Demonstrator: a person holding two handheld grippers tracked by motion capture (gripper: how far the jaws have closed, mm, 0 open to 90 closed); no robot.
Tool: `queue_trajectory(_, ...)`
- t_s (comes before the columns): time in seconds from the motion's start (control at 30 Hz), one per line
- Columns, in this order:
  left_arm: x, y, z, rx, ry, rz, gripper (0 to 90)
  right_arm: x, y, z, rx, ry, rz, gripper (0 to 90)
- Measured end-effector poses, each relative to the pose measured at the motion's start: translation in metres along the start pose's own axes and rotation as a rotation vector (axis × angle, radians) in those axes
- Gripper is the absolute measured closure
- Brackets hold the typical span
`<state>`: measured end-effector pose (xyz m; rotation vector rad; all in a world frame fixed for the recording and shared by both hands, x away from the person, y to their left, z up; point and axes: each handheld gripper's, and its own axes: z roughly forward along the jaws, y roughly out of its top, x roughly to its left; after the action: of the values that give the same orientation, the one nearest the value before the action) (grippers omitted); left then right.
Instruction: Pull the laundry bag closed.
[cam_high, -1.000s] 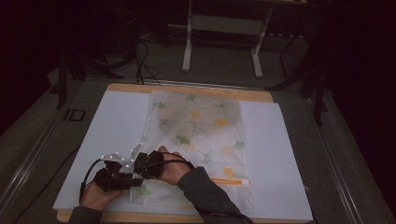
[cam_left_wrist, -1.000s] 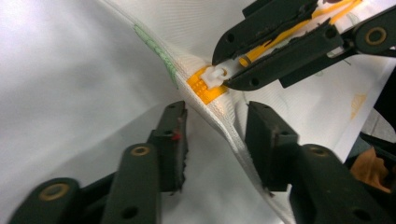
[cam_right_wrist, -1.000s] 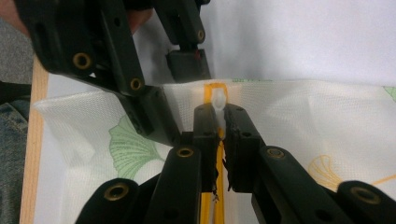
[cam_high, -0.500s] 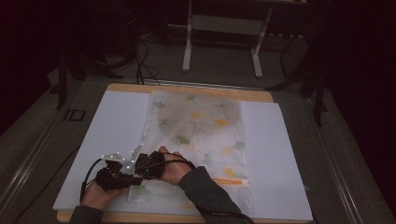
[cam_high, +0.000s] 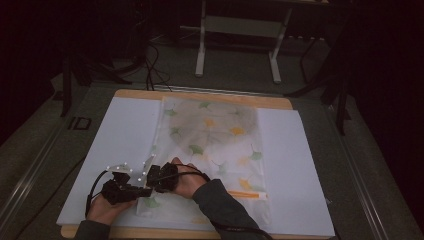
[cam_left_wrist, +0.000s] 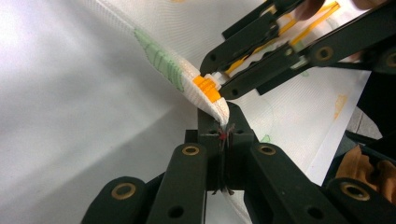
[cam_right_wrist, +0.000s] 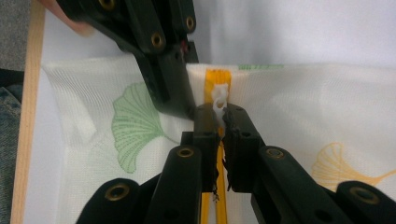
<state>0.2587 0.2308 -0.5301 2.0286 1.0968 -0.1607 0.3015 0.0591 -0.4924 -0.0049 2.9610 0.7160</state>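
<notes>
Holding the mesh bag (cam_high: 210, 150) at its zipper end, low left of centre in the high view.

My left gripper (cam_left_wrist: 223, 133), jaws just closed, pinches the bag's corner fabric; my right gripper (cam_right_wrist: 221, 116) clamps the white zipper pull (cam_right_wrist: 218, 100). If I tug unevenly, I reckon the thin mesh slips free or the slider jams on the orange zipper (cam_left_wrist: 208, 87).

A white mesh pouch (cam_high: 210, 155) printed with green and yellow ginkgo leaves lies flat along the middle of the counter, reaching from the far edge to the near one. Its orange zipper (cam_right_wrist: 215, 84) runs along the near-left end, where the fabric is pinched up; the white slider (cam_right_wrist: 219, 100) appears to sit there.
</notes>
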Motion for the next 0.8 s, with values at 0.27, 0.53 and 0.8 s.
queue_trajectory(0.27, 0.0012, -0.0002, -0.003, -0.01, -0.021, -0.003, 88.7, 0.0014, -0.0014, -0.0008, 0.001, -0.009, -0.013, 84.6)
queue_trajectory(0.53, 0.0027, -0.0007, -0.0063, -0.04, -0.035, -0.012, 88.7, 0.0021, -0.0052, 0.0004, 0.039, -0.029, -0.027, 84.7)
queue_trajectory(0.8, 0.0026, -0.0011, -0.0077, -0.045, -0.031, -0.011, 88.7, 0.0037, -0.0091, -0.003, 0.05, -0.04, -0.039, 84.7)
